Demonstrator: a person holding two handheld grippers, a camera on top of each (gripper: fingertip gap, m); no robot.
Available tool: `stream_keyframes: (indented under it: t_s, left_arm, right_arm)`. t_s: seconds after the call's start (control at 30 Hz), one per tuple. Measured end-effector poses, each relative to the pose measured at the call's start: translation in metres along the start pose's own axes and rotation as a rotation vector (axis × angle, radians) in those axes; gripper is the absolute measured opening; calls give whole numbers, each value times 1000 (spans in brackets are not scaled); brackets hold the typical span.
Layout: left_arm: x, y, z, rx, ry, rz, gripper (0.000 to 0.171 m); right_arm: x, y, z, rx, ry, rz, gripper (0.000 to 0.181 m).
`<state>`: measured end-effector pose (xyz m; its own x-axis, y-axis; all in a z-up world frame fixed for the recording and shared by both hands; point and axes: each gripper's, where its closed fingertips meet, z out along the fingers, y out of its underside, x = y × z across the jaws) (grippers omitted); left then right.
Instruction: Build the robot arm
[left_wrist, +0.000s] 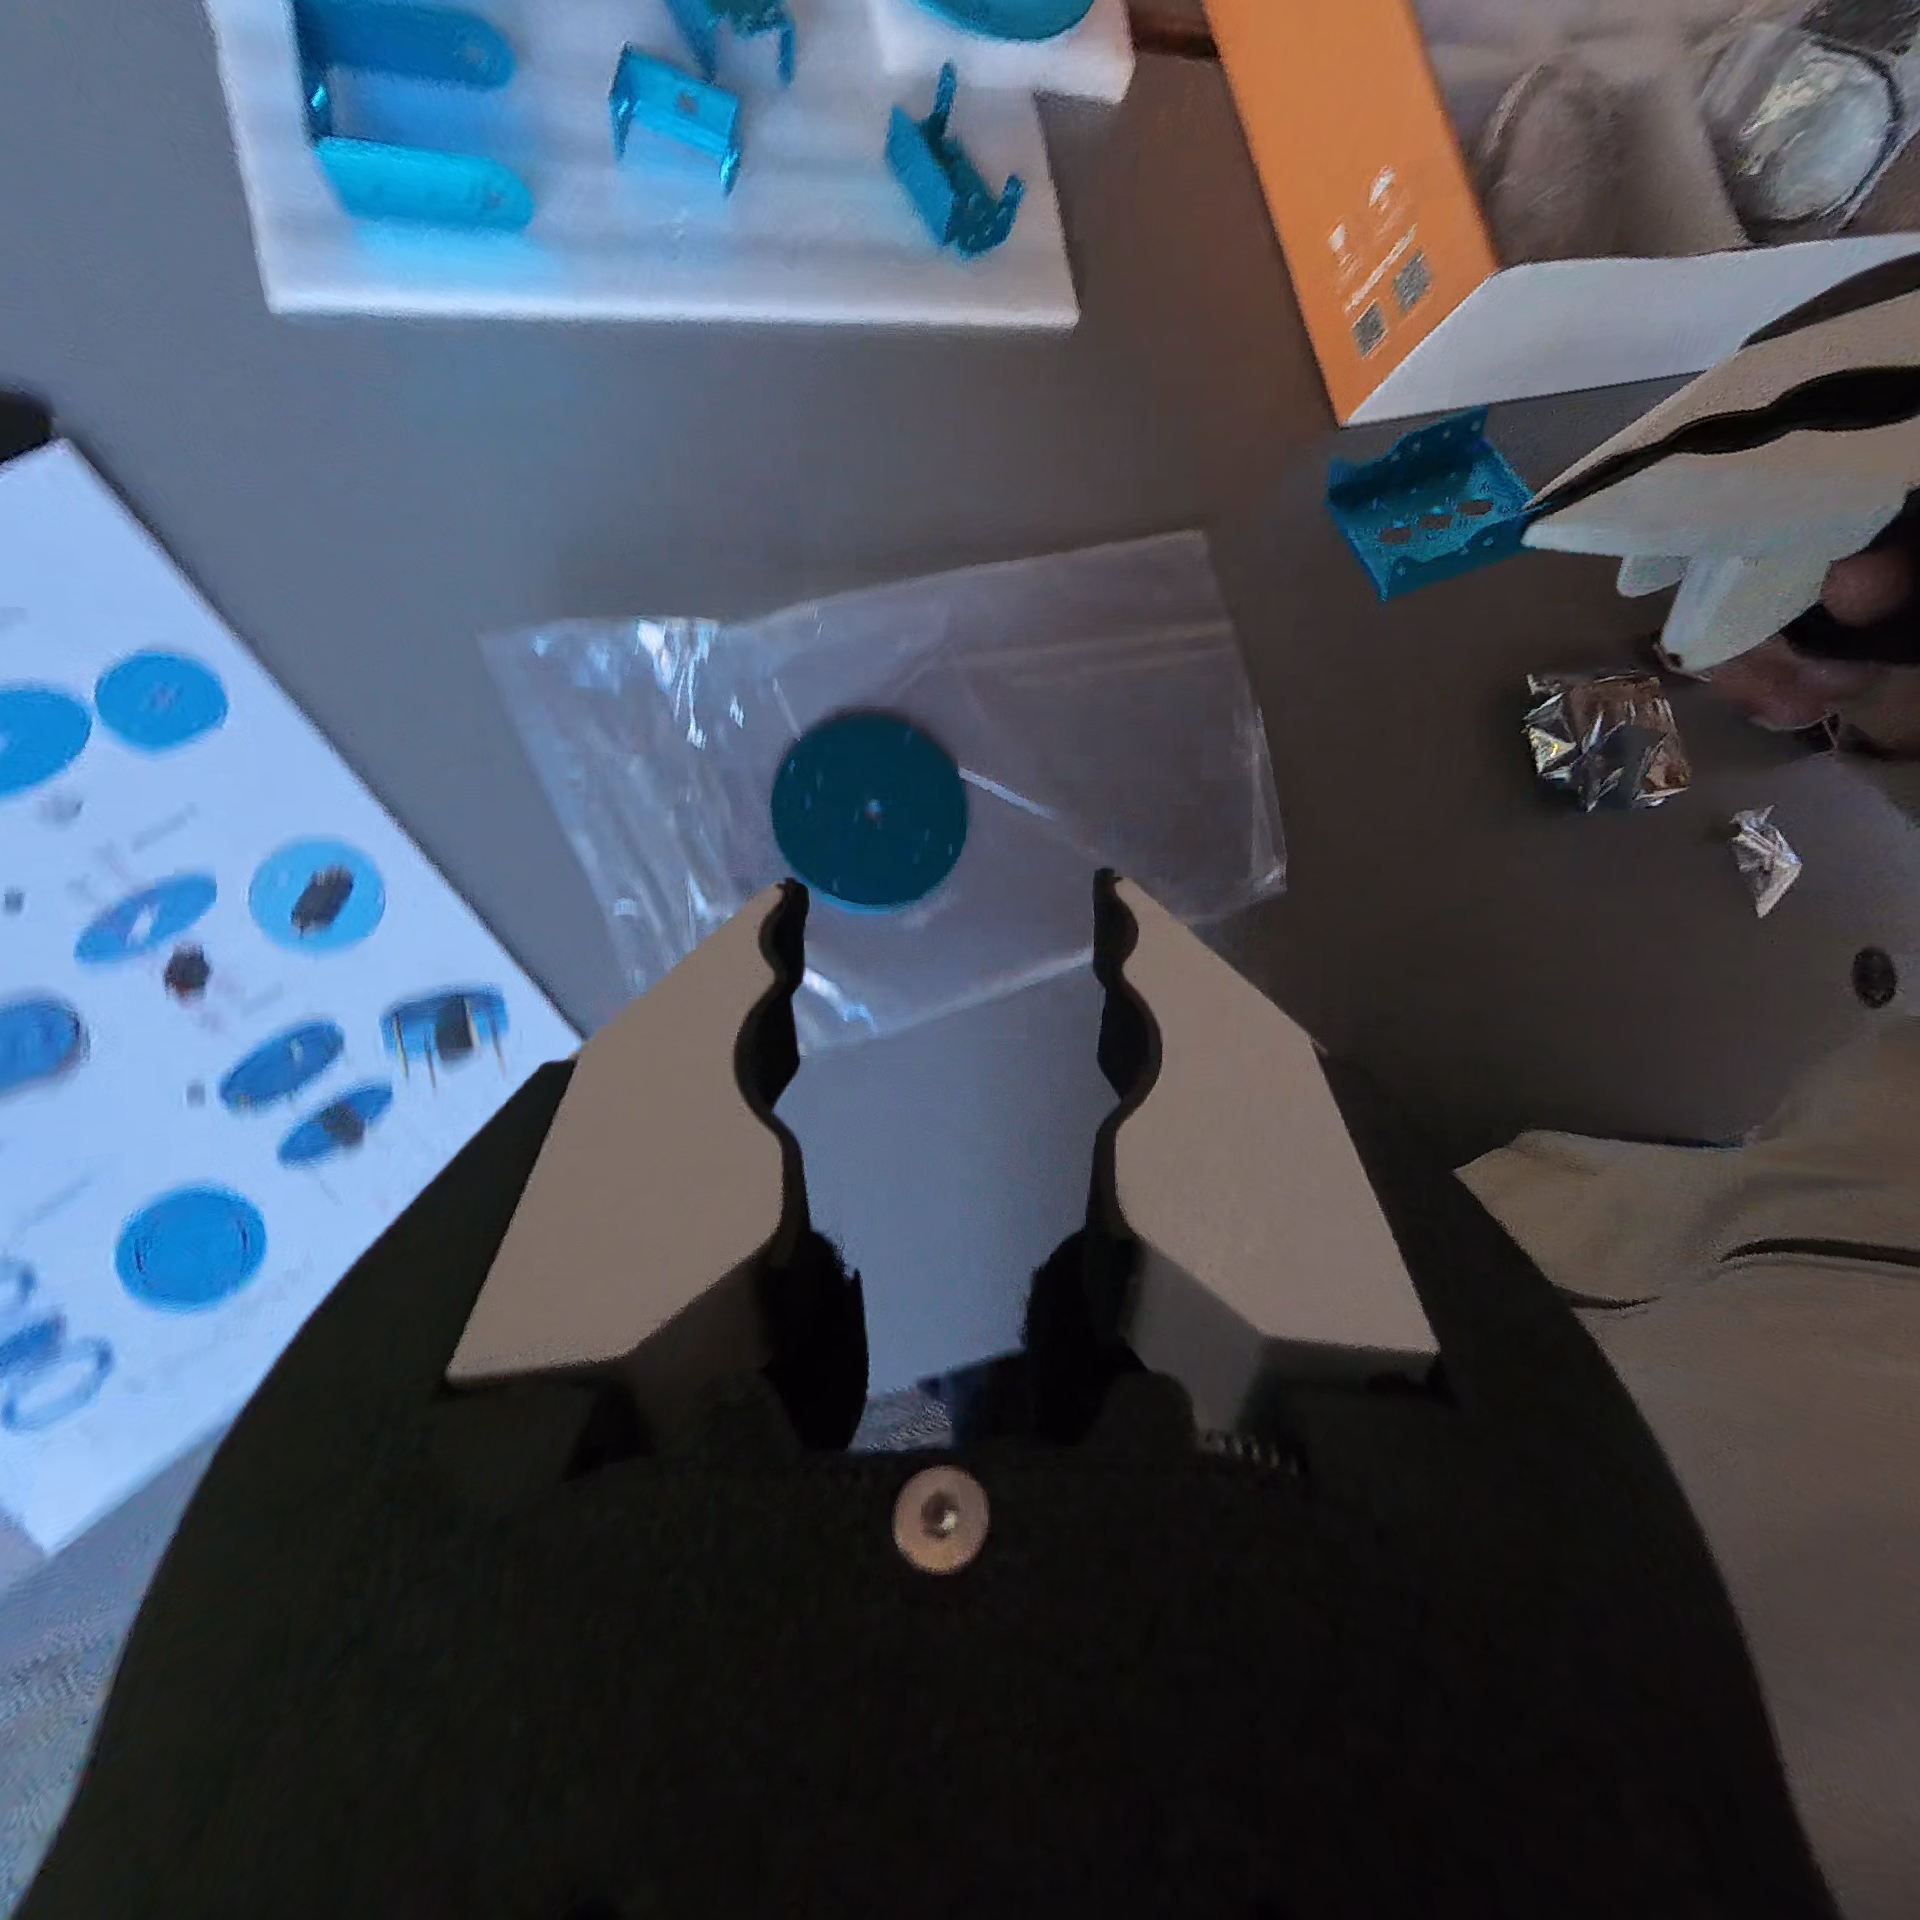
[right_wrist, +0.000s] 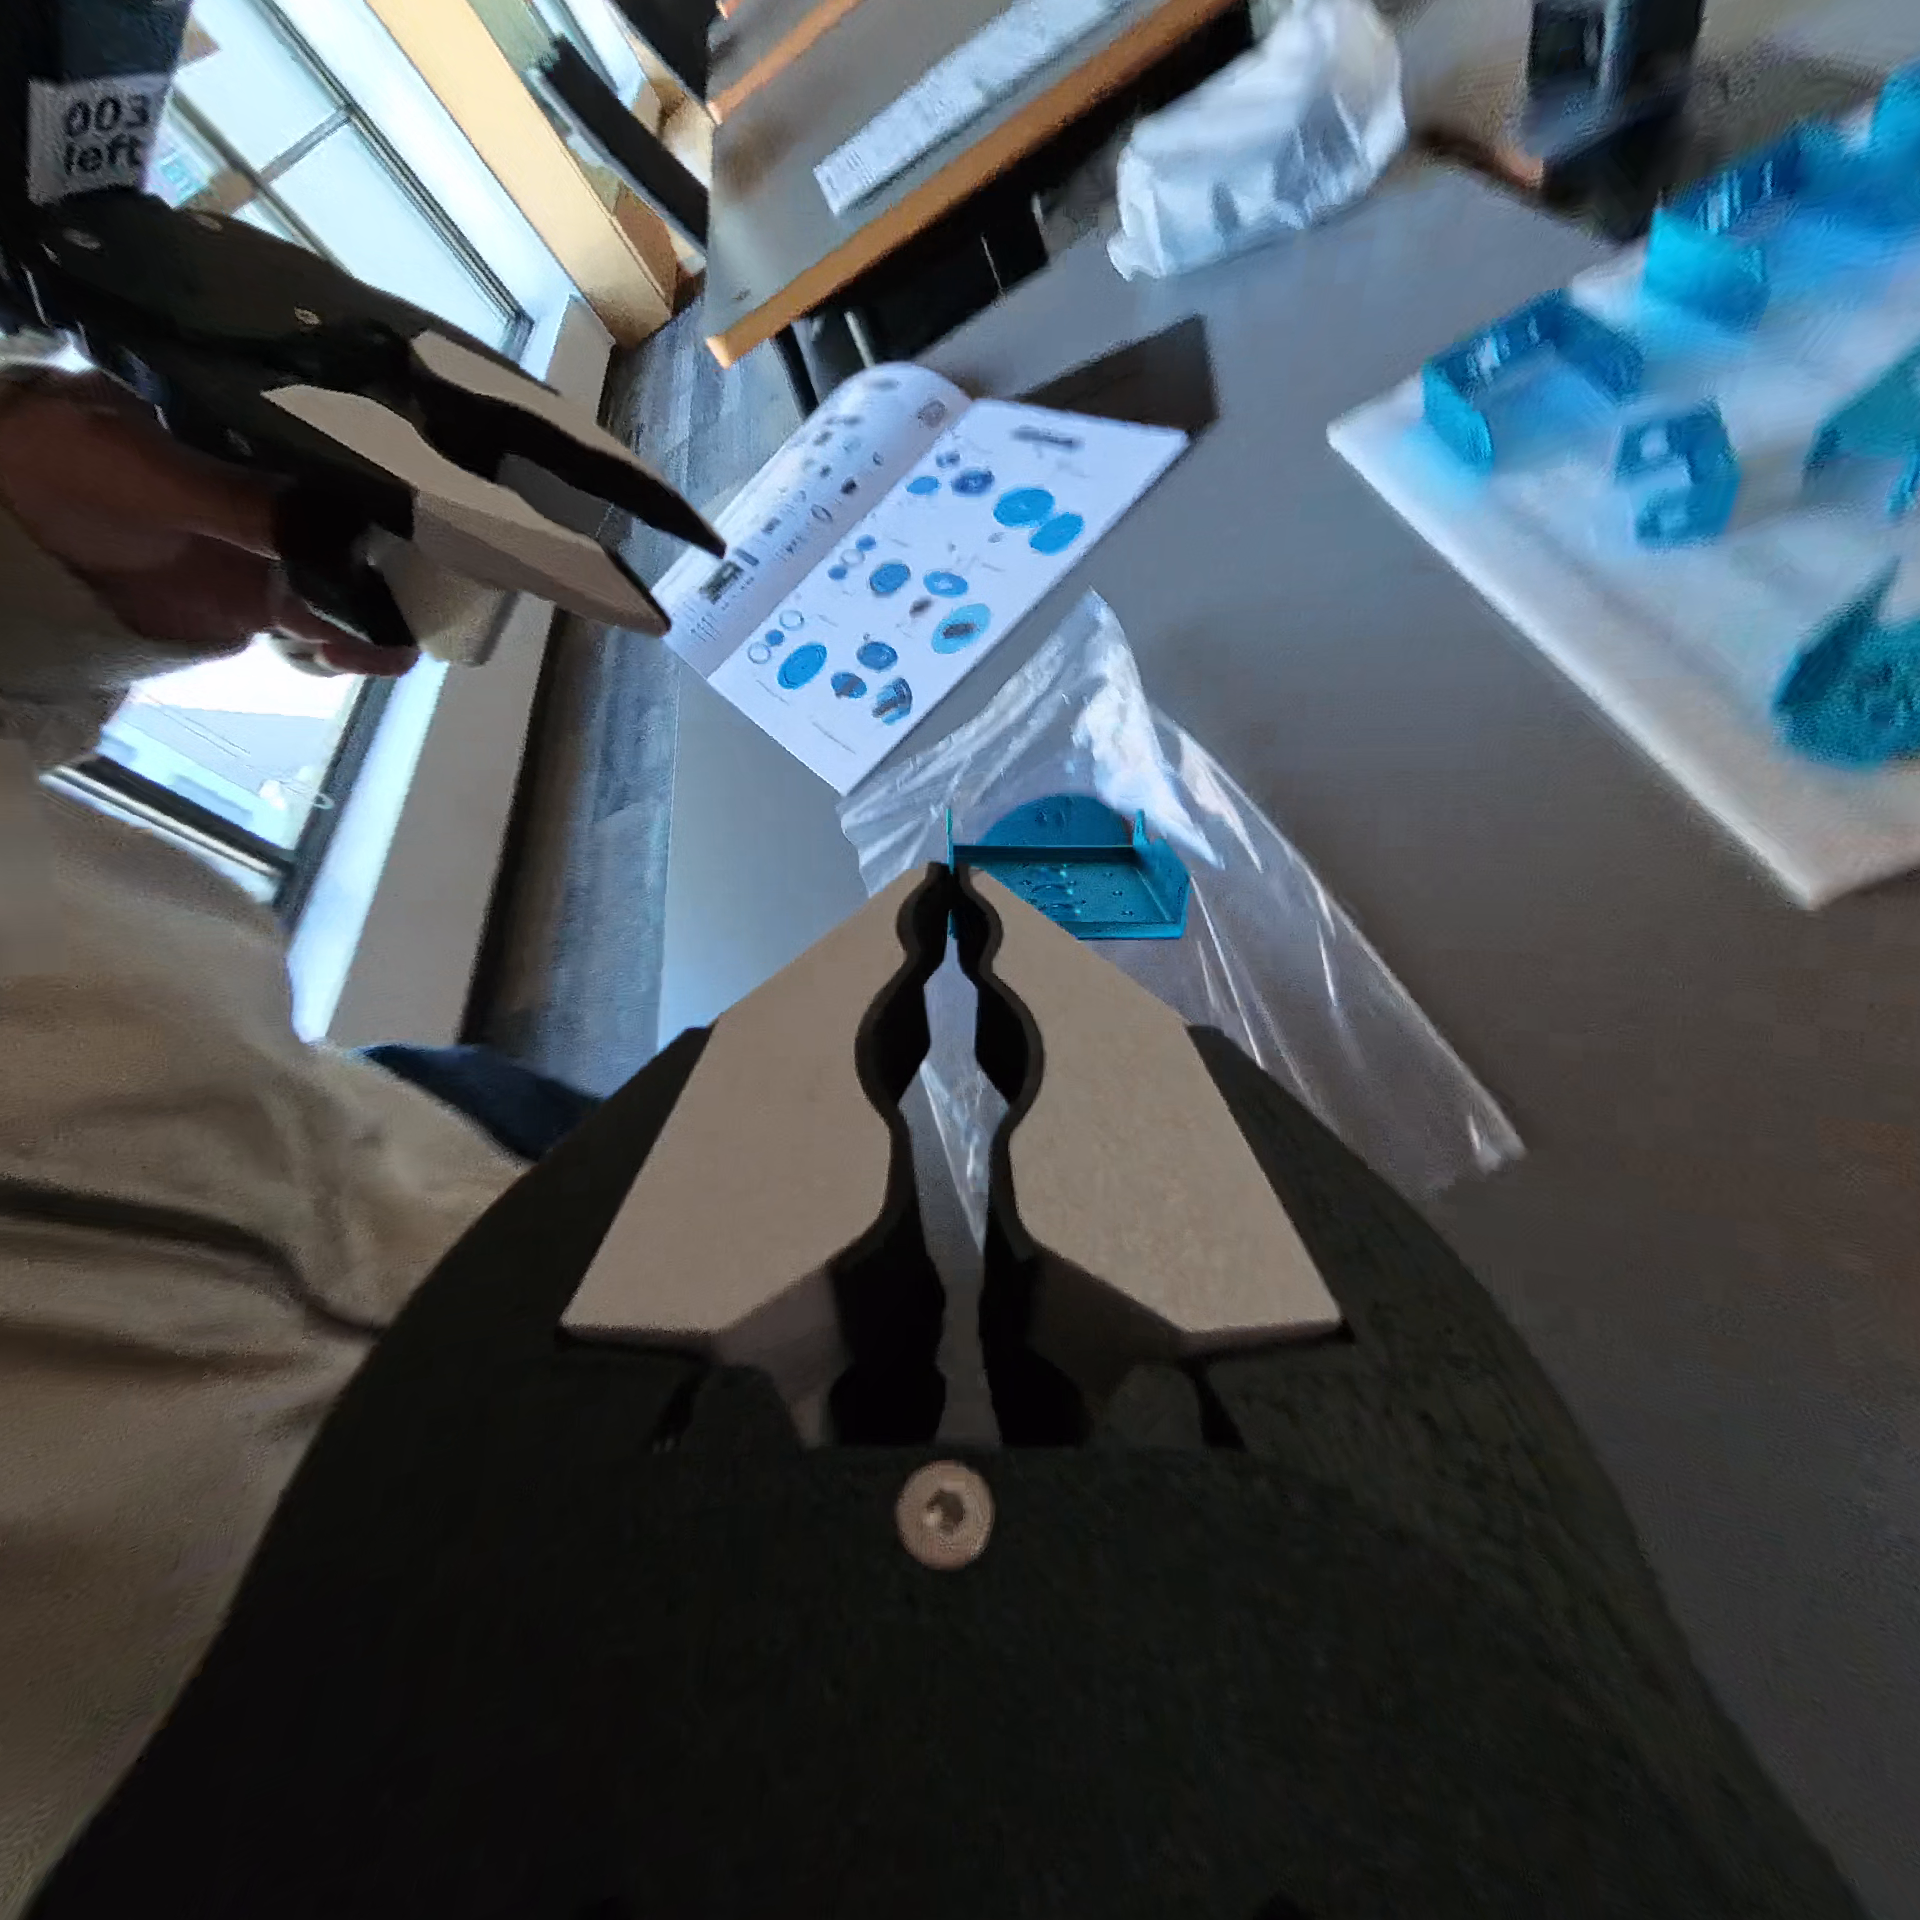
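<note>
My left gripper (left_wrist: 948, 894) is open and empty, held above a clear plastic bag (left_wrist: 1101, 665) on the grey table. A round blue metal disc (left_wrist: 869, 810) lies on the bag just beyond the left fingertip. My right gripper (right_wrist: 954, 883) is shut on one flange of a blue perforated U-shaped metal bracket (right_wrist: 1091, 883) and holds it in the air over the bag (right_wrist: 1195, 935) and the disc (right_wrist: 1029, 821). In the left wrist view the right gripper (left_wrist: 1538, 509) and bracket (left_wrist: 1429, 509) show at the right. The left gripper (right_wrist: 686, 582) shows open at the upper left of the right wrist view.
A white foam tray (left_wrist: 665, 270) with several blue metal parts lies at the far side, also seen in the right wrist view (right_wrist: 1621, 644). An open illustrated booklet (left_wrist: 208, 935) lies left. An orange and white box (left_wrist: 1382, 208) and crumpled foil wrappers (left_wrist: 1605, 753) lie right. There is about 15 cm between the tips of the two grippers.
</note>
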<state>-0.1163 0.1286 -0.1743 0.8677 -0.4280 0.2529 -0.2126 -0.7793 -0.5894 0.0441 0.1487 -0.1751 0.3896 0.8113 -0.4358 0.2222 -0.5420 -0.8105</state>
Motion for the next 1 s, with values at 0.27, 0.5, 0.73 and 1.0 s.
stream_keyframes:
  t_s: [0.27, 0.5, 0.73, 1.0]
  left_arm:
    - [50, 13, -60, 164, 178, -429, 52]
    - [61, -7, -70, 226, 426, -596, 42]
    - [-41, 48, -103, 218, 339, -558, 41]
    - [-158, 160, -133, 117, 267, -565, 33]
  right_arm:
    - [-91, -51, 16, 268, 81, -341, 0]
    - [-130, -44, 59, 260, 187, -347, 0]
    - [-137, -44, 147, 280, 236, -48, 0]
    - [-136, -85, 239, 386, 14, 250, 0]
